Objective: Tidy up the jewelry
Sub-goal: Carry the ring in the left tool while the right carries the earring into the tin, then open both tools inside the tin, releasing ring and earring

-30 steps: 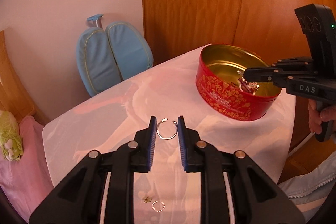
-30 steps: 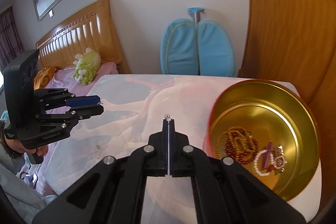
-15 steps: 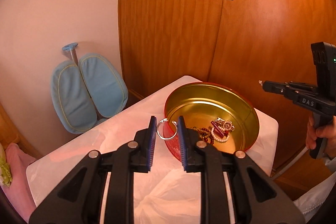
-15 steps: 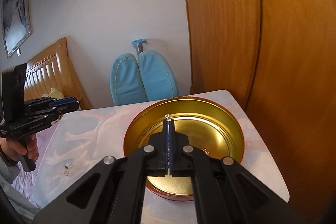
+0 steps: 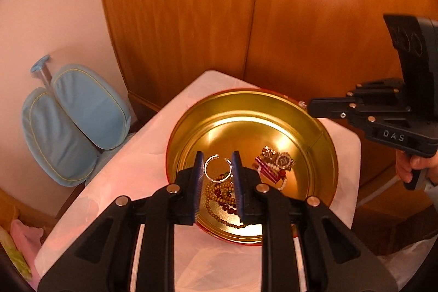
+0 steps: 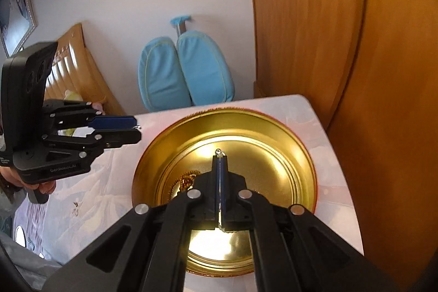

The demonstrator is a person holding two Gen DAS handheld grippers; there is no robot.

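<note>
Left gripper [image 5: 218, 164] hangs over the round tin [image 5: 323, 155], pinching an open silver ring bracelet [image 5: 216, 168] between its blue pads [image 5: 198, 171]; jaws only part closed, held apart by the bracelet's width. Right gripper [image 6: 220, 158] also above the tin, jaws pressed together on a tiny silver piece [image 6: 218, 152] poking out at the tips, too small to name; in the left wrist view it sits at the tin's far right rim [image 5: 302, 103].

Tin is red outside, gold inside, standing on the white-covered worktop [image 5: 131, 168] near its far corner by the wooden wardrobe doors [image 5: 219, 18]. Inside the tin: a brown beaded necklace [image 5: 221, 199] with dark red beads, directly under the left gripper, and a watch [image 5: 283, 159] with a pearl-like strand and a pink-red piece just beside it to the right.

Two small jewelry bits [image 6: 75, 210] lie on the worktop, well left of the tin, below the left gripper [image 6: 138, 129] in the right wrist view. A hand [image 5: 410, 168] grips the right handle. Blue padded chair back [image 6: 186, 70] against the wall; bed headboard [image 6: 76, 67] at left.
</note>
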